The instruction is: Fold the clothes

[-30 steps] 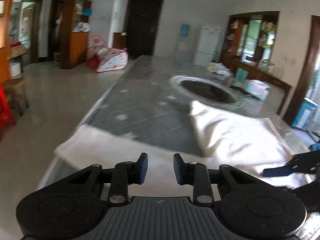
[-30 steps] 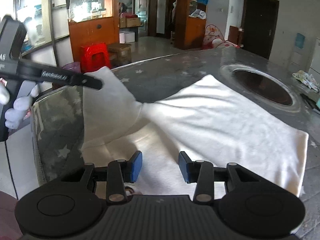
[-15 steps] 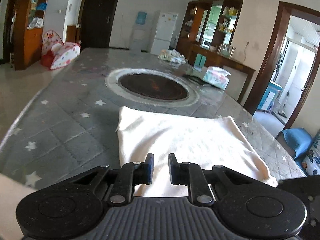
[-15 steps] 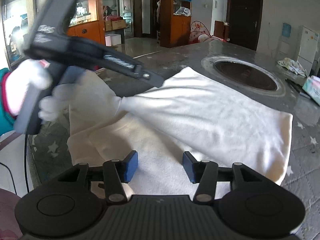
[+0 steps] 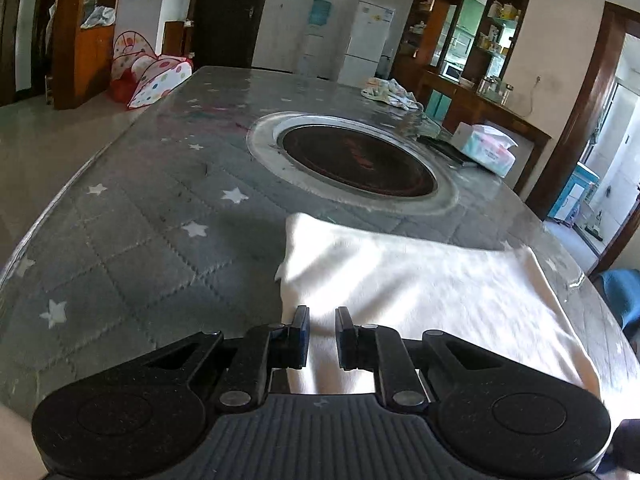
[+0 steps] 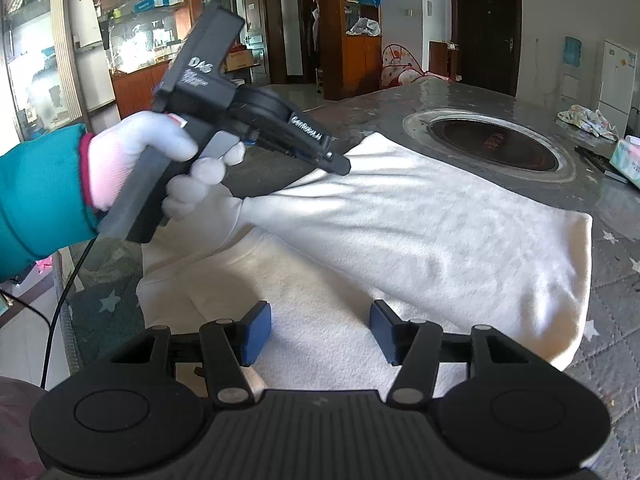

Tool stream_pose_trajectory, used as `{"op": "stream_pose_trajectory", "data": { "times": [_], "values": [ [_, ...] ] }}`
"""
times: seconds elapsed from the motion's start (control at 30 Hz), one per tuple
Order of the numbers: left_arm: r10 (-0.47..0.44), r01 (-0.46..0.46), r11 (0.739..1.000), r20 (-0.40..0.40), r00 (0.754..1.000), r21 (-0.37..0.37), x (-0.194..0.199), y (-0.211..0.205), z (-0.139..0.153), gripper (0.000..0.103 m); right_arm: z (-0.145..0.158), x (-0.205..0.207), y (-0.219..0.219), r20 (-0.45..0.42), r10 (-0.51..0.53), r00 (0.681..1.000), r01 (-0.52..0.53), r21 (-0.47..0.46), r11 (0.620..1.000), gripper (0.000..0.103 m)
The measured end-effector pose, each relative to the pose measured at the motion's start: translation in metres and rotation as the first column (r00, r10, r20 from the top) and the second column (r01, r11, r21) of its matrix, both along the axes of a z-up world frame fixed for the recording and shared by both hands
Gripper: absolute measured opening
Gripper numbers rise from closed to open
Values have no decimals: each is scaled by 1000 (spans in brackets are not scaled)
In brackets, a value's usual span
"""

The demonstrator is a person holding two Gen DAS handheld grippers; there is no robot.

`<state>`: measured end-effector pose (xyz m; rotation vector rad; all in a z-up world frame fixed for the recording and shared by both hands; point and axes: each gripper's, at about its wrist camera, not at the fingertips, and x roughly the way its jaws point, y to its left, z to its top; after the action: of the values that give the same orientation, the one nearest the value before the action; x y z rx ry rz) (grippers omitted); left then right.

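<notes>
Now left gripper pinches the white garment edge; right gripper gapes empty above it.

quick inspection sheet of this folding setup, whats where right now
surface: grey star-patterned table with a round dark inset in the middle
job's things: cream garment lying on the near end, one side lifted and drawn across the rest
clutter: tissue pack and a crumpled patterned cloth at the far side
grippers: left gripper, held by a white-gloved hand, has been closing and pinches the lifted fabric; right gripper has been opening, jaws apart above the garment, nothing held
cables: one black cable hanging below the left gripper's handle
surroundings: white fridge, wooden shelves, dark door, spotted play tent on the floor
</notes>
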<state>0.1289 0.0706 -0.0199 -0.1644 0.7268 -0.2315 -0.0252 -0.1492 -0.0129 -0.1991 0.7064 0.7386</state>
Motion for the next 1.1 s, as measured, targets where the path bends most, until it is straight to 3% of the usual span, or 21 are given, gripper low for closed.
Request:
{"op": "stream_pose_trajectory", "data": {
  "times": [0.17, 0.43, 0.57, 0.73, 0.9, 1.1],
  "values": [
    [-18, 18, 1000, -5, 1000, -15, 16, -10, 1, 16, -1, 0, -1, -6, 3, 1000, -2, 11, 1000, 58],
    [76, -76, 997, -17, 997, -19, 47, 0, -1, 16, -2, 1, -2, -9, 7, 1000, -7, 18, 1000, 60],
    [87, -87, 996, 12, 996, -10, 24, 6, 14, 17, -2, 1, -1, -2, 9, 1000, -9, 10, 1000, 61],
    [160, -162, 987, 59, 985, 24, -30, 31, 34, 31, -2, -1, 3, 10, 11, 1000, -11, -10, 1000, 64],
    [311, -317, 946, 84, 947, 67, -89, 68, 33, 38, 0, -1, 5, 6, -7, 1000, 7, -8, 1000, 64],
    [513, -516, 853, 60, 856, 76, -140, 113, 18, 35, 5, -8, 9, 22, -10, 1000, 11, -8, 1000, 64]
  ]
}}
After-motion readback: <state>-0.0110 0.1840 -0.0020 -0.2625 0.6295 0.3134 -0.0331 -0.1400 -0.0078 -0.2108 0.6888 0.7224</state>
